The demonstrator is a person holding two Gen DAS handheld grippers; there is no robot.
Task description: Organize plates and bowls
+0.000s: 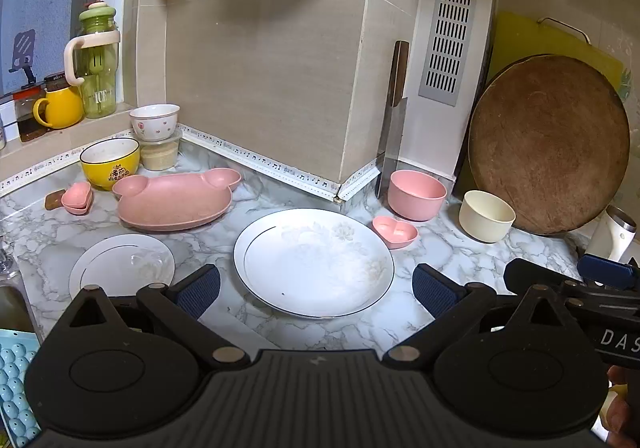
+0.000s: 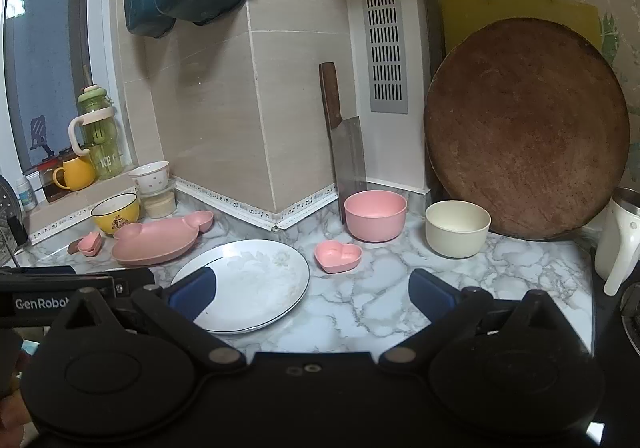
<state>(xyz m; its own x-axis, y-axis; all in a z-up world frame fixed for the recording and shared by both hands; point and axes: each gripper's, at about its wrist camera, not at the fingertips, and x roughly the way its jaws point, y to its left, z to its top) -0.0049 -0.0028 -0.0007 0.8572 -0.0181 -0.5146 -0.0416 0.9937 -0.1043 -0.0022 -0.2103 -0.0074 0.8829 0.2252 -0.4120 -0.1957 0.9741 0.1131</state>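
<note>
A large white plate (image 1: 314, 262) (image 2: 248, 284) lies on the marble counter between my left gripper's (image 1: 316, 292) open, empty fingers. A smaller white plate (image 1: 120, 266) lies to its left. A pink bear-shaped plate (image 1: 176, 200) (image 2: 154, 242), a yellow bowl (image 1: 110, 162) (image 2: 116, 214), a white flowered bowl (image 1: 155, 122) (image 2: 150, 176) stacked on a container and small pink heart dishes (image 1: 77, 198) sit at the back left. A pink bowl (image 1: 416, 194) (image 2: 375, 215), a cream bowl (image 1: 486, 215) (image 2: 457, 228) and a pink heart dish (image 1: 395, 231) (image 2: 338, 255) sit right. My right gripper (image 2: 312, 298) is open, empty, above the counter.
A cleaver (image 2: 346, 152) and a round wooden board (image 2: 524, 132) lean on the wall. A white jug (image 2: 618, 240) stands at the right edge. A green bottle (image 1: 98, 64) and a yellow mug (image 1: 60, 106) stand on the window sill. A blue mat (image 1: 16, 384) lies lower left.
</note>
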